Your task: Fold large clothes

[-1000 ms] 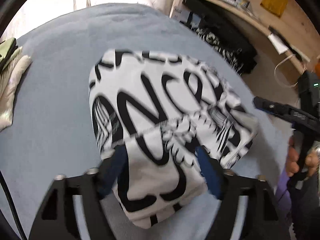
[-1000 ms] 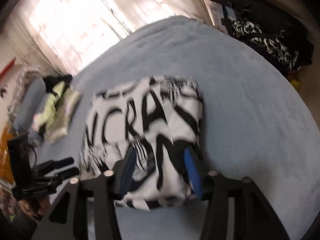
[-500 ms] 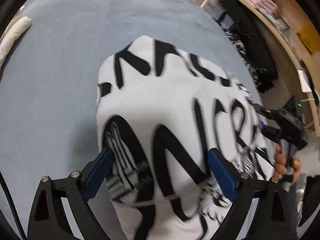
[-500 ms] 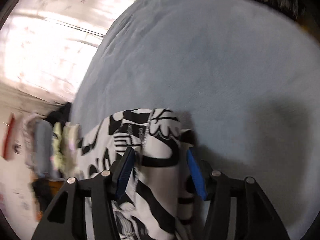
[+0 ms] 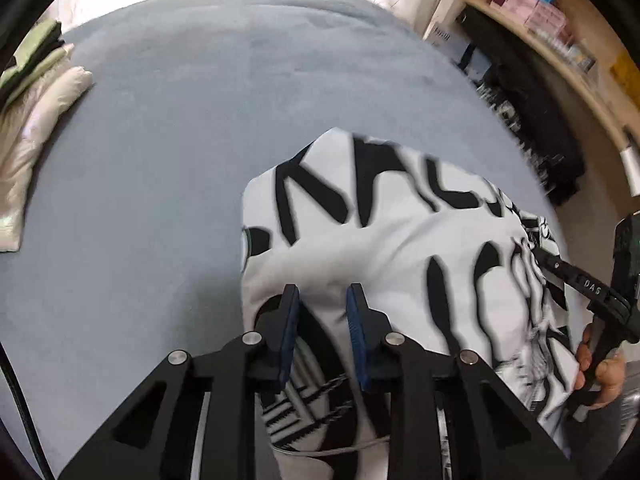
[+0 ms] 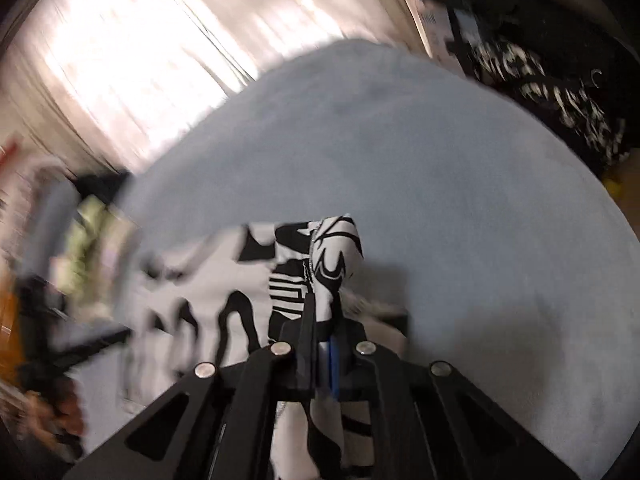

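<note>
A white garment with large black lettering (image 5: 384,240) lies folded and bunched on the grey-blue bed (image 5: 160,128). My left gripper (image 5: 322,300) is over its near edge, jaws narrowed with a gap between the blue pads and cloth bulging between them. My right gripper (image 6: 322,320) is shut on a fold of the same garment (image 6: 332,252), which sticks up past the pads. The right gripper also shows at the right edge of the left wrist view (image 5: 588,292), at the garment's far side.
A pale cream and green stack of clothes (image 5: 32,92) lies at the bed's left edge. Dark clothes (image 5: 532,120) pile up beside a wooden shelf (image 5: 560,52) on the right. A bright curtained window (image 6: 140,52) is behind the bed.
Both grippers were open over the garment; now the right has shut on a fold and the left jaws have narrowed on its near edge. The garment is bunched up.
</note>
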Demonstrator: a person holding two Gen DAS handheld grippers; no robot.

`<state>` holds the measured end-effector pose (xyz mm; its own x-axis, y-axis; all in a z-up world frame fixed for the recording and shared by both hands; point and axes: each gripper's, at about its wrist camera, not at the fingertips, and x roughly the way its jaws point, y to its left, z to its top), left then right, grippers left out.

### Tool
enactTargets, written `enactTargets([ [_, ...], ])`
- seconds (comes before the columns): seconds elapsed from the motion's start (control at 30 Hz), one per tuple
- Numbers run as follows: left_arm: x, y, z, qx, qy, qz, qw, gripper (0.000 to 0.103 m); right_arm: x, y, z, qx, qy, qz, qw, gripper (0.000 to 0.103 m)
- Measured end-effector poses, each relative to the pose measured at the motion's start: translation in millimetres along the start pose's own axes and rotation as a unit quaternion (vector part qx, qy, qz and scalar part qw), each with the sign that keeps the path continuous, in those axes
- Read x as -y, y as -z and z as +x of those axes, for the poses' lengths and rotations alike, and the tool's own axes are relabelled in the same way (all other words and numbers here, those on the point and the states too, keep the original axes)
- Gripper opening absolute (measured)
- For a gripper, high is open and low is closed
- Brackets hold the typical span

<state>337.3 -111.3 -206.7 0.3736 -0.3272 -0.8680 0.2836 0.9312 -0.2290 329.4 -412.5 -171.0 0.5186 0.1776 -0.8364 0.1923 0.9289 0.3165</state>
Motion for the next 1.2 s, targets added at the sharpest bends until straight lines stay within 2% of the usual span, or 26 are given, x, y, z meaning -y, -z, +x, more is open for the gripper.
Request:
enactTargets([
  [0.1,6,2,-1,0.011,-0.023,0.017,0.9995,0.022,-1,4,6,-0.01,0.013,-0.006,1.0,0.006],
  [0.2,5,-2,-7,0.008,-0.02,0.003,0.9998,0.023,0,-3,-11,-0.008,0.024,0.009,1.0,0.011],
  [0.3,5,-3,-21,0.005,0.027,-0.015,0.9995,0.022,-9,-7,-36,0.007,0.059,0.012,0.998,0.018],
  [0.37,7,0,-36,0.025,0.05,-0.017,0.9983,0.025,-27,-6,-53,0.034,0.063,-0.005,0.997,0.019],
  [0.47,28,2,-50,0.05,0.063,0.001,0.9968,0.031,-63,-7,-66,0.057,0.013,-0.041,0.997,0.02],
  [0.6,58,4,-36,0.031,0.08,0.009,0.9963,0.031,-106,-12,-47,0.041,-0.068,-0.036,0.996,0.02],
  [0.67,67,8,-20,0.019,0.071,0.009,0.9973,0.031,-120,-12,-31,0.029,-0.079,-0.033,0.996,0.02],
  [0.73,72,12,-12,0.026,0.052,0.014,0.9982,0.031,-126,-12,-5,-0.002,-0.09,-0.025,0.996,0.02],
  [0.83,70,13,-11,0.043,0.015,0.028,0.9986,0.031,-117,-7,20,-0.028,-0.063,-0.026,0.997,0.02],
  [0.9,61,11,-10,0.043,0.006,0.026,0.9987,0.031,-103,-5,20,-0.019,-0.044,-0.031,0.998,0.017],
  [0.93,54,11,-11,0.044,0.005,0.025,0.9987,0.03,-91,-4,16,-0.009,-0.02,-0.028,0.999,0.017],
  [1.0,43,9,-11,0.044,-0.005,0.024,0.9987,0.03,-65,-3,7,0.004,0.002,-0.005,1.0,0.017],
  [1.13,24,11,-11,0.043,-0.004,0.018,0.9989,0.031,-16,-4,-4,0.007,0.013,0.063,0.998,0.019],
  [1.2,22,11,-11,0.042,-0.004,0.015,0.999,0.031,-10,-3,-5,0.009,0.012,0.077,0.997,0.02],
])
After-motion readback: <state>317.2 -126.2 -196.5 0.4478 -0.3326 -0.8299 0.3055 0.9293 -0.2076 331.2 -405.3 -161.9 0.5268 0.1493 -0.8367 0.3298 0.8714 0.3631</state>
